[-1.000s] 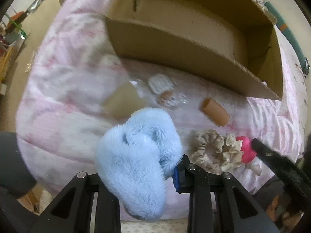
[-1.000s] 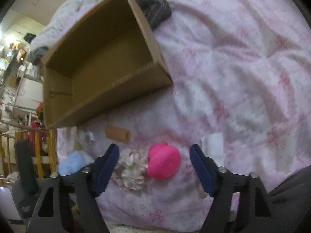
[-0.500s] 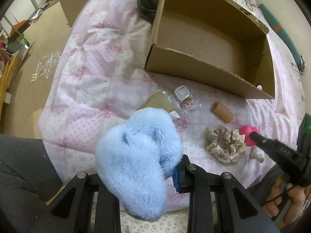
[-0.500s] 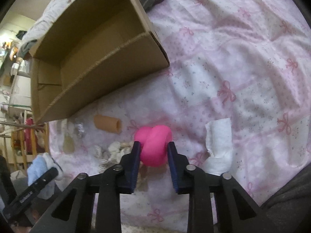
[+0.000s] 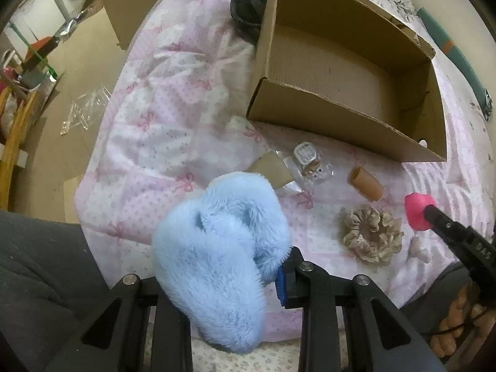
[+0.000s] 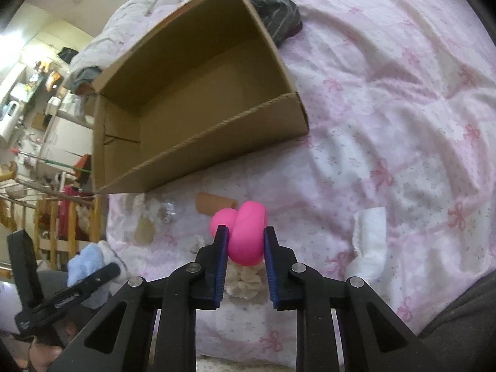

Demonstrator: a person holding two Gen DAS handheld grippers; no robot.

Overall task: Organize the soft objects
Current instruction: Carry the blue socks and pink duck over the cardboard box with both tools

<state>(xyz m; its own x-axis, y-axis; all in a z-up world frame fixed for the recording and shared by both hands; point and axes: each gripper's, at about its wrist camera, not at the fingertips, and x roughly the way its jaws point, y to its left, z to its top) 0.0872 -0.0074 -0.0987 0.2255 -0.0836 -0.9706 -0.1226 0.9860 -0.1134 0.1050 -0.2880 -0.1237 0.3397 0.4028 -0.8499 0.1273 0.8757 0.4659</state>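
My left gripper (image 5: pixel 217 282) is shut on a fluffy light-blue plush (image 5: pixel 217 248) and holds it above the near edge of the bed. My right gripper (image 6: pixel 245 241) is shut on a soft pink ball (image 6: pixel 245 232), lifted off the bedspread; both show at the right of the left wrist view, ball (image 5: pixel 418 210). An open, empty cardboard box (image 5: pixel 341 114) lies on the pink bedspread beyond both; it also shows in the right wrist view (image 6: pixel 198 142). A beige scrunchie (image 5: pixel 372 235) lies on the bed under the right gripper.
A tan cylinder (image 5: pixel 365 183), a clear packet with small items (image 5: pixel 310 164) and a brown card piece (image 5: pixel 272 170) lie before the box. A white folded cloth (image 6: pixel 369 238) lies to the right. A dark garment (image 6: pixel 279 15) sits behind the box. The bed edge drops to the floor at left.
My right gripper closed on the pink ball and lifted it off the bed. My left gripper, still holding the blue plush, drew back and up from the box.
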